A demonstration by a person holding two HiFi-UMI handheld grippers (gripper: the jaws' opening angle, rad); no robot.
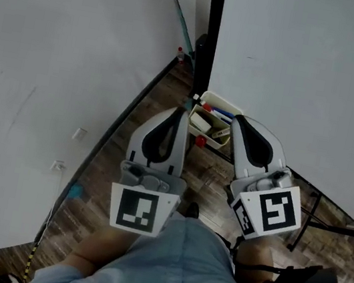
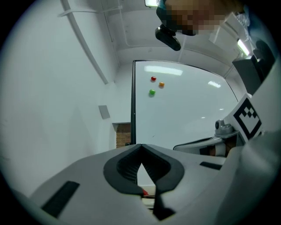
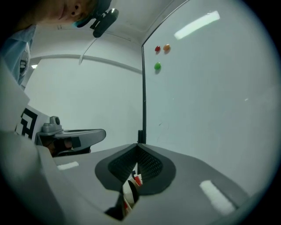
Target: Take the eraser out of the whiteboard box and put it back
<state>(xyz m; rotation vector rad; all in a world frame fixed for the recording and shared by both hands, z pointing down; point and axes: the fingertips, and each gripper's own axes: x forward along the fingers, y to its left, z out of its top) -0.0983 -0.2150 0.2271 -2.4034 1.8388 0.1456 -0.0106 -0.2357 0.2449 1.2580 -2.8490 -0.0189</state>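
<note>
The right gripper (image 3: 137,148) had its jaws pressed together, nothing pinched between them. The left gripper (image 2: 141,147) was likewise closed and empty. Both hung side by side just above the whiteboard box (image 1: 228,104), which sat at the lower corner of the whiteboard (image 1: 311,73) and held markers (image 1: 217,113) and some pale pieces. I could not pick out the eraser for sure; with neither of the 2 grippers holding it, it probably lay in the box, either not yet lifted or already returned
</note>
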